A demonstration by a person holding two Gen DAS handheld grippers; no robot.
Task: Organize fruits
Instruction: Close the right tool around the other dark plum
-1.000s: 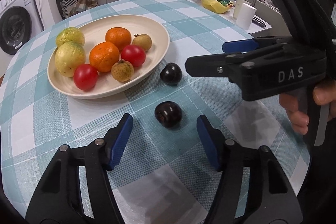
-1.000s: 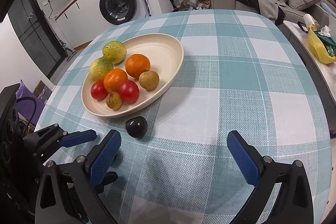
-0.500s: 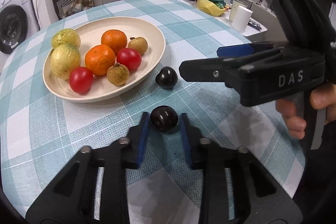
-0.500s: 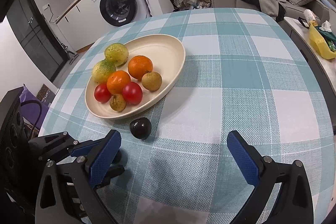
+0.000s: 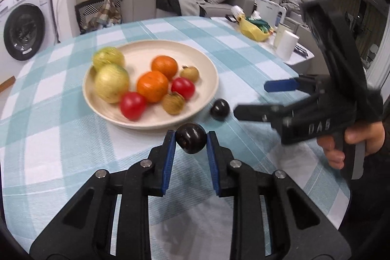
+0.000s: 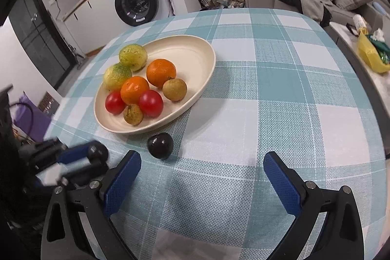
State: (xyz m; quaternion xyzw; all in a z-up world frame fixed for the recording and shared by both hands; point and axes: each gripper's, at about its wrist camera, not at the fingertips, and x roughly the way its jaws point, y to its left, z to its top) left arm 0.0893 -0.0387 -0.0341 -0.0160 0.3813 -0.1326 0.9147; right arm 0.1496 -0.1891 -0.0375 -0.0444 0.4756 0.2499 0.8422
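My left gripper (image 5: 190, 140) is shut on a dark plum (image 5: 190, 137), lifted a little off the checked tablecloth just in front of the cream bowl (image 5: 207, 60). The bowl holds two oranges, two tomatoes, two yellow-green fruits and two small brown fruits. A second dark plum (image 5: 219, 109) lies on the cloth beside the bowl's near rim. In the right wrist view that plum (image 6: 160, 145) sits ahead of my right gripper (image 6: 202, 177), which stands open and empty above the cloth. The left gripper (image 6: 93, 155) appears there, blurred, at the lower left.
The round table (image 6: 292, 89) has a teal and white checked cloth. A side table with a yellow bag (image 5: 253, 28) and white cups (image 5: 287, 44) stands at the right. A sofa and a washing machine (image 6: 136, 4) are beyond. A hand (image 5: 353, 143) holds the right gripper's handle.
My left gripper closed around the near plum and lifted it off the cloth towards the bowl. The right gripper stayed where it was, still open.
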